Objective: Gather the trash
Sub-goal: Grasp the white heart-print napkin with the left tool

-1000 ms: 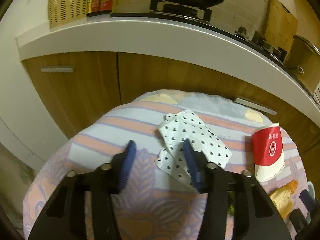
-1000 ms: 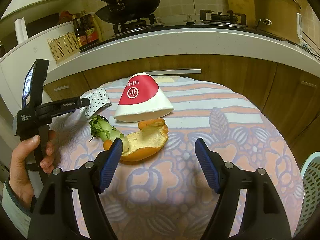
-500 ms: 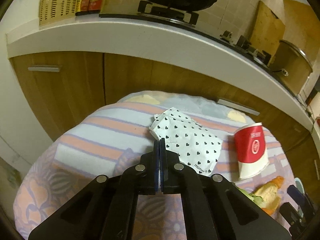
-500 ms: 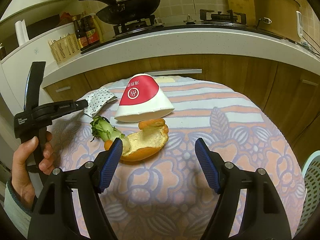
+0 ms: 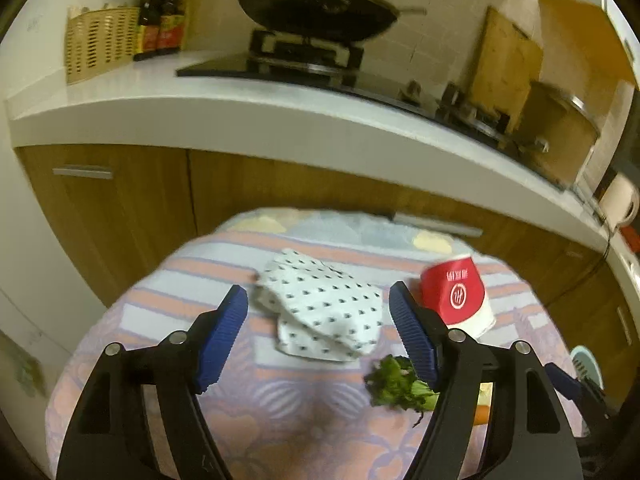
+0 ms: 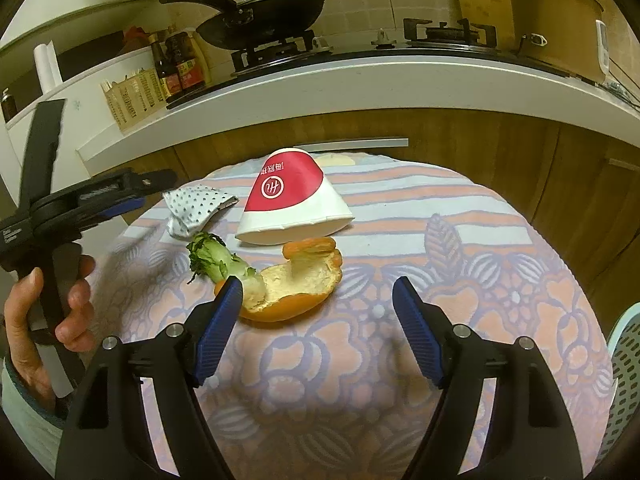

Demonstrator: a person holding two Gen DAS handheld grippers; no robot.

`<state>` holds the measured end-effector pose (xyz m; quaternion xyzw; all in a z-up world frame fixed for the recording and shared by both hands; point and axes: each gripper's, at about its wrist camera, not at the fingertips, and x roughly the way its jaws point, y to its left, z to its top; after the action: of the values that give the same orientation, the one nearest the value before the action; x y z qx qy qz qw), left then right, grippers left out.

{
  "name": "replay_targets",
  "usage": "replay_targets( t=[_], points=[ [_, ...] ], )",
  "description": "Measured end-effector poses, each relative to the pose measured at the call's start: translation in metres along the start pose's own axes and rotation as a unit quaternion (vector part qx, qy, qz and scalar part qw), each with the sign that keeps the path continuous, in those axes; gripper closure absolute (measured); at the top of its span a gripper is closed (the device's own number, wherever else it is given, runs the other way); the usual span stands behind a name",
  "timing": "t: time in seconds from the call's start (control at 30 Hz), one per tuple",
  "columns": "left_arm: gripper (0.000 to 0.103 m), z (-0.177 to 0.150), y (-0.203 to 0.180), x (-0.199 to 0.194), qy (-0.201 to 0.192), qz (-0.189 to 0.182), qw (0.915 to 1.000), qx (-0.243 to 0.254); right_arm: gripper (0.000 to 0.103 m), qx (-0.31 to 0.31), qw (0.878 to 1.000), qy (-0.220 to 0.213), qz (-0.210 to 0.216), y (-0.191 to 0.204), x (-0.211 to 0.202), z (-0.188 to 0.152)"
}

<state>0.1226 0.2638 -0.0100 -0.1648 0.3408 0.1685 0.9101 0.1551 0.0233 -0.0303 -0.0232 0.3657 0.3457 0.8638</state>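
The left wrist view is blurred, so the print on the red and white paper cup (image 5: pixel 456 296) cannot be read there. In this view the right finger of the left claw (image 5: pixel 318 332) covers part of the green vegetable piece (image 5: pixel 400 384) and almost all of the bread; only a small orange bit shows low at the right. The left claw has just been opening and now stands wide, with nothing pressed between its pads; the dotted paper wrapper (image 5: pixel 324 316) lies on the worktop (image 5: pixel 280 420) beyond the fingertips. In the right wrist view the right claw (image 6: pixel 318 316) is wide too and holds nothing. Its left finger hides one end of the hollowed bread roll (image 6: pixel 296 284).

On the flowered cloth I count four pieces of trash: one wrapper, one cup lying on its side, one vegetable piece, one bread roll. The roll touches the vegetable. A hand (image 6: pixel 48 320) grips the handle of the left claw. At the right edge a perforated basket (image 6: pixel 624 364) is cut off.
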Motion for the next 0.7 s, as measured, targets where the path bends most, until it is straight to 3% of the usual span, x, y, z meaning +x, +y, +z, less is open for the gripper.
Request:
replay_targets(
  t=[0.17,0.27,0.37,0.5,0.7],
  points=[
    [0.026,-0.001,-0.019,0.049,0.08,0.037,0.9953,0.039,0.029,0.004,1.0,0.001,0.012,-0.003,0.0,0.0],
    [0.027,-0.005,-0.023,0.056,0.071,0.059,0.9942,0.055,0.029,0.004,1.0,-0.002,0.013,-0.004,-0.002,-0.001],
    [0.044,-0.008,-0.023,0.054,0.057,0.084,0.9925,0.068,0.029,0.003,1.0,0.0,0.015,-0.003,-0.001,-0.001],
    [0.061,-0.008,-0.014,0.047,0.041,0.074,0.995,0.053,0.029,-0.001,1.0,0.001,0.013,-0.002,-0.001,-0.001],
    [0.074,-0.007,-0.014,0.035,0.016,0.064,0.9967,0.048,0.029,-0.014,1.0,-0.001,0.01,0.003,0.0,-0.001]
  ],
)
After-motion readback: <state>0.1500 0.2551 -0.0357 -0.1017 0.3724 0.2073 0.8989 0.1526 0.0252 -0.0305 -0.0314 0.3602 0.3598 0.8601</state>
